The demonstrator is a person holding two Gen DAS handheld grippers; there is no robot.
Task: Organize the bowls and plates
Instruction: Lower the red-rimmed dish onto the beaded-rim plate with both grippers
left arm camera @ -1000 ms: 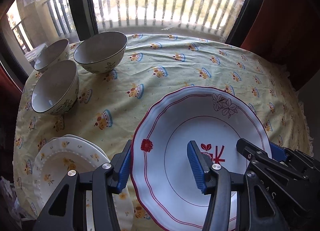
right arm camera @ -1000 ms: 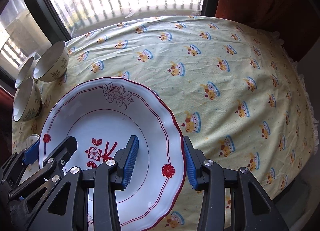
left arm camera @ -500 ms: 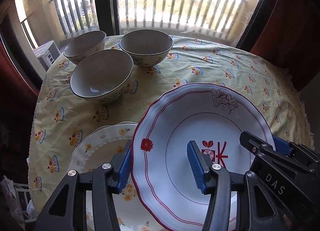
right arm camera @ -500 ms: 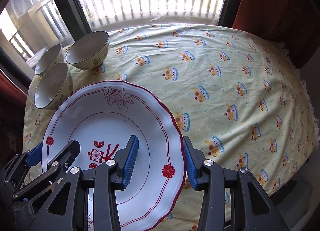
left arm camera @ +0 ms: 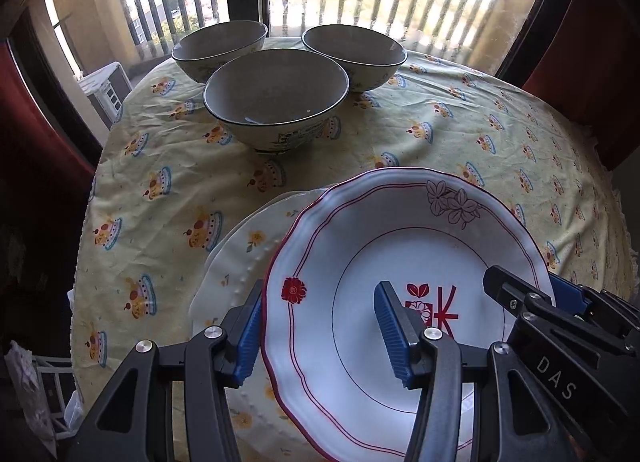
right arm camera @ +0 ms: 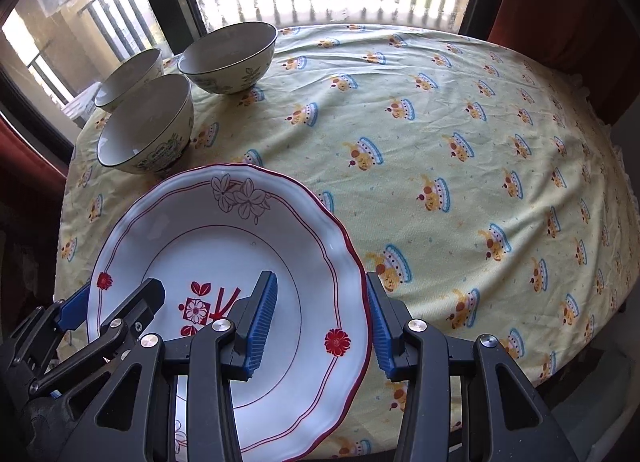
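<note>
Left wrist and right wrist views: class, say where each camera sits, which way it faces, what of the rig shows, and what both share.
Left wrist: on the left gripper, facing the window; its fingers straddle the red-rimmed plate's left rim.
Right wrist: on the right gripper, fingers straddling the right rim; left gripper shows lower left.
Shared: plate, three bowls, yellow tablecloth.

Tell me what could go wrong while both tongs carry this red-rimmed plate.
1. Each tongs straddles only the rim of the white red-rimmed scalloped plate; uneven motion could slip it.
2. It hangs partly over the cream beaded plate; lowering off-centre may clatter.
3. The nearest grey-lined floral bowl sits close ahead.
</note>
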